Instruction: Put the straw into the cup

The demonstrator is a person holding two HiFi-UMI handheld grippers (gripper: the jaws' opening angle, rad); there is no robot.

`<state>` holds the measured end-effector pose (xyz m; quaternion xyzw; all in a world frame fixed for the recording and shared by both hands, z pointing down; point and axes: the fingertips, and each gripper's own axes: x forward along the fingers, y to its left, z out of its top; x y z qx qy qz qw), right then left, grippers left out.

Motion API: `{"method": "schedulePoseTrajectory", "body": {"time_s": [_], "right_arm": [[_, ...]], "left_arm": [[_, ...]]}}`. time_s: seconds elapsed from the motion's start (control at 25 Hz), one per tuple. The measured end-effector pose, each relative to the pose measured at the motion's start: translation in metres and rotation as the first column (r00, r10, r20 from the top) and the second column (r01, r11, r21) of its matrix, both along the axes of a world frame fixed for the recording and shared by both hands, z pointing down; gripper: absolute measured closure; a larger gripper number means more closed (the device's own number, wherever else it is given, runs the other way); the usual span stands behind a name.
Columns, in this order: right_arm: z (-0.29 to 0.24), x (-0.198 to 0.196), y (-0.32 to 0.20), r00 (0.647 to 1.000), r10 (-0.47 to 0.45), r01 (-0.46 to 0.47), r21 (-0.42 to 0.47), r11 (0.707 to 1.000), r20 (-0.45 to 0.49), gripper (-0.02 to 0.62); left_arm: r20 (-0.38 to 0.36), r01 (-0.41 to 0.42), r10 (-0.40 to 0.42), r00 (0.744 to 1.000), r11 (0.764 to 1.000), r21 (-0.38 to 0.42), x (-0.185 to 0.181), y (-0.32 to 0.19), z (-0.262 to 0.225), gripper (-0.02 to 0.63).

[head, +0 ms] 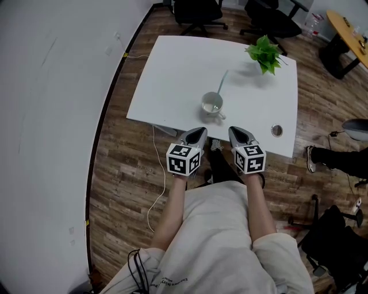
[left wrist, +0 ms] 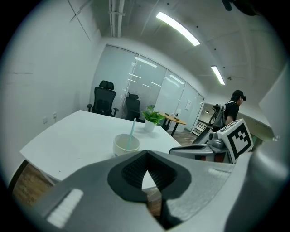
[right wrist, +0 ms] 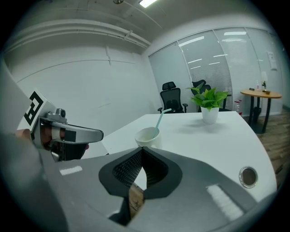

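Observation:
A white cup (head: 212, 104) stands near the front edge of the white table (head: 172, 74), with a pale teal straw (head: 222, 81) leaning in it toward the back right. The cup (left wrist: 126, 145) and straw (left wrist: 132, 130) show ahead in the left gripper view, and the cup (right wrist: 147, 136) with its straw (right wrist: 160, 120) in the right gripper view. My left gripper (head: 196, 135) and right gripper (head: 239, 135) hover side by side just off the table's front edge, both shut with nothing between the jaws.
A potted green plant (head: 265, 54) stands at the table's back right. A round cable hole (head: 276, 130) sits near the front right corner. Black office chairs (head: 198, 14) stand behind the table, a wooden side table (head: 348, 31) at far right. A person (left wrist: 231, 110) stands in the background.

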<state>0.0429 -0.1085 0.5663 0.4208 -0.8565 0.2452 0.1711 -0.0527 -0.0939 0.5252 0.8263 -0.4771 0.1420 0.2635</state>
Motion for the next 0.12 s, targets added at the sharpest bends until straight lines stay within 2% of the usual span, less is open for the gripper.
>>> {"method": "schedulePoseTrajectory", "body": {"time_s": [0.12], "right_arm": [[-0.0017,0.0003,0.0013,1.000,-0.002,0.002,0.007,1.000,0.007,0.572]], "left_arm": [[0.010,-0.009,0.009,1.000,1.000,0.000,0.0030,0.0019,0.0006,0.606]]}}
